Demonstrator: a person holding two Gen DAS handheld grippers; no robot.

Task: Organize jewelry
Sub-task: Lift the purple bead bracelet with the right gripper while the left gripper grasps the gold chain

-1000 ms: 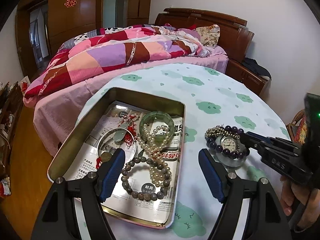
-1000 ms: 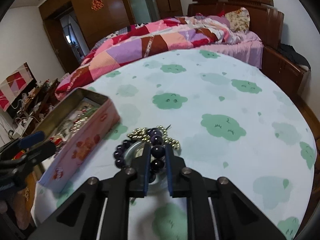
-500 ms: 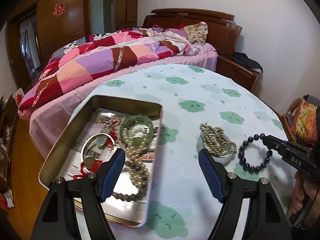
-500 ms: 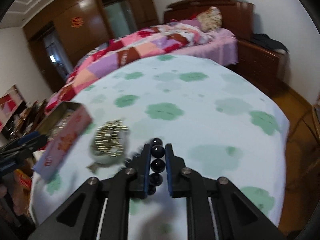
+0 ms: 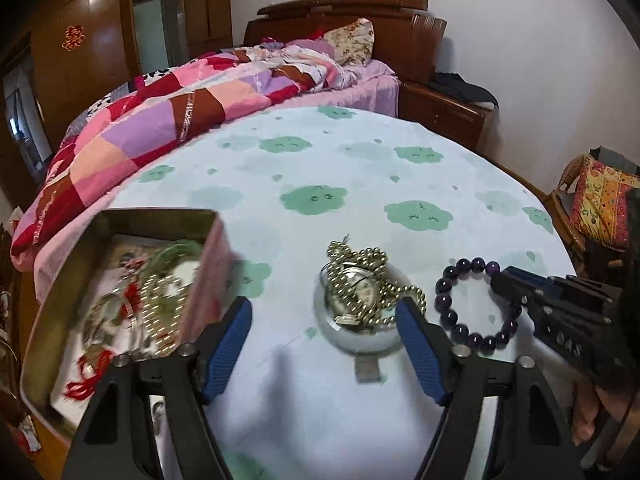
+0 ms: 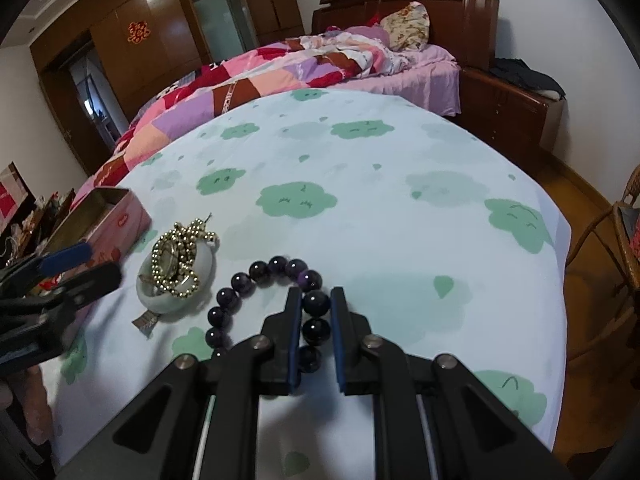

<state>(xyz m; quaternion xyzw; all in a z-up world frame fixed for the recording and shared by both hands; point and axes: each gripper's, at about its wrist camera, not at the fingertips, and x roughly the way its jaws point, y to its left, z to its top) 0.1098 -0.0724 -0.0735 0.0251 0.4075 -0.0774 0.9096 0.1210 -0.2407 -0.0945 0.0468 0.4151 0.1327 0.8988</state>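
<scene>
The right tool [image 6: 315, 312] is clamped on the purple bead bracelet [image 6: 256, 272], its two fingers pressed against one dark bead while the rest of the loop curves out to the left of the fingers over the tabletop [image 6: 360, 200]. In the left wrist view the same bracelet [image 5: 472, 304] hangs from the right tool's tip [image 5: 506, 280].

Taking the pale bangle [image 6: 176, 284] as the landmark: it lies on the cloud-printed cloth just left of the bracelet, with a gold bead chain [image 6: 180, 256] and a watch face piled on top of it and a small grey tag sticking out at its near edge. The left tool [image 5: 324, 320] has its blue-padded fingers wide apart, gripping nothing; the bangle [image 5: 360, 332] sits between them, nearer the right pad.

Left of the bangle stands the pink-sided tin box [image 5: 208, 280], holding a pearl strand, a green bangle, a silver ring and red cord, all blurred. Beyond the bangle, past the tabletop's far edge, is a bed with a patchwork quilt [image 5: 180, 120].
</scene>
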